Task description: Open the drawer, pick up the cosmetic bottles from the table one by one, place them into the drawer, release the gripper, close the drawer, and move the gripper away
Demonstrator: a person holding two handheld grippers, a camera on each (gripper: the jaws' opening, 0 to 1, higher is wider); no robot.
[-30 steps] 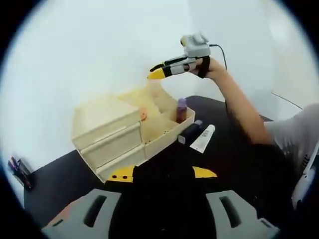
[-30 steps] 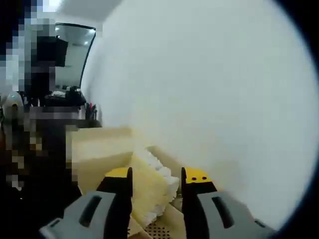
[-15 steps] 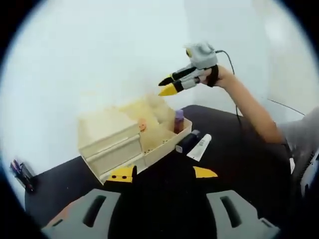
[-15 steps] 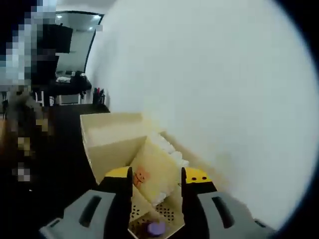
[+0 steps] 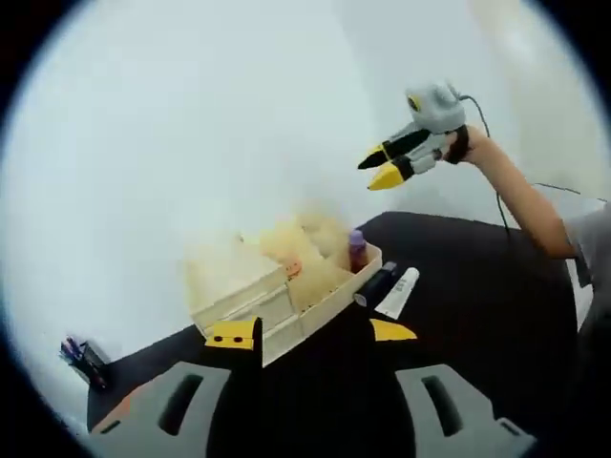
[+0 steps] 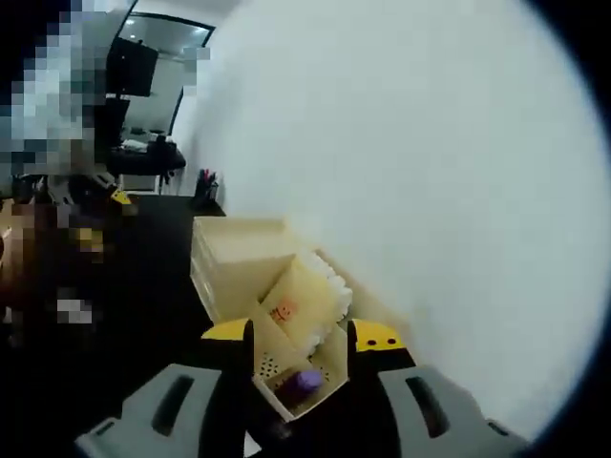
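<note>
Hovering high above the cream organiser (image 5: pixel 277 286), right gripper (image 5: pixel 384 168) nearly closed, empty; left gripper (image 5: pixel 313 332) parted, empty; purple bottle (image 5: pixel 357 250) stowed inside; tubes (image 5: pixel 387 288) beside it await pickup.

At the bottom of the frame, the left gripper (image 5: pixel 313 334) shows two grey jaws with yellow tips, set apart with nothing between them. Just above them, in the middle, a pale wooden drawer box (image 5: pixel 256 286) sits on a black table (image 5: pixel 477 286). A tray part on its right side holds a purple bottle (image 5: pixel 357 250) standing up. Just right of the tray, a dark bottle (image 5: pixel 375 284) and a white tube (image 5: pixel 398 293) lie side by side on the table. In the upper right, a hand holds the right gripper (image 5: pixel 379 169) up in the air, its black and yellow tips close together. Some pens (image 5: pixel 84 355) stand at the lower left.
</note>
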